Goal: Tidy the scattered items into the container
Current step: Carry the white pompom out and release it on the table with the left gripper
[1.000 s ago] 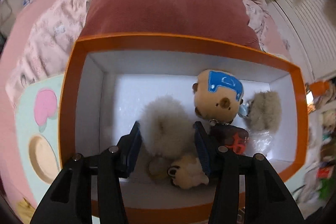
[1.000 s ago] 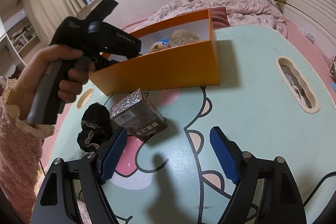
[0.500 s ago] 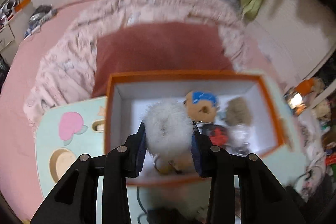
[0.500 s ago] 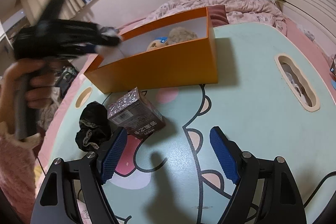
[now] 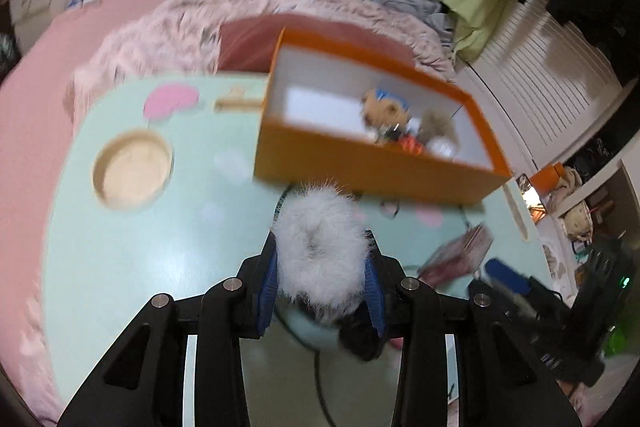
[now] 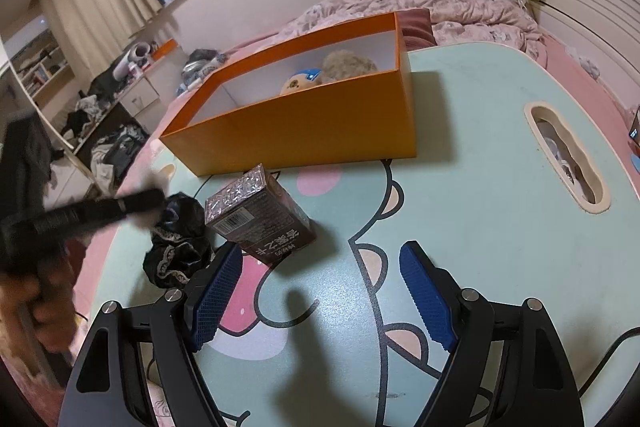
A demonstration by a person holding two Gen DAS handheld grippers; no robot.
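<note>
Carrying white fluffy pompom [image 5: 322, 247] out of orange box [image 5: 360, 167]: left gripper [image 5: 320, 279], a second ago inside the box, now over table [image 5: 160, 247], pinching it. Tidying set back. Right gripper [image 6: 320, 299] wide, empty.

The orange box [image 6: 304, 131] appears as matt card (white inside). The pompom [image 5: 322, 255] is fluffy fur. The carton [image 6: 260, 219] top is glossy, embossed foil. The tabletop [image 6: 480, 211] is smooth.
</note>
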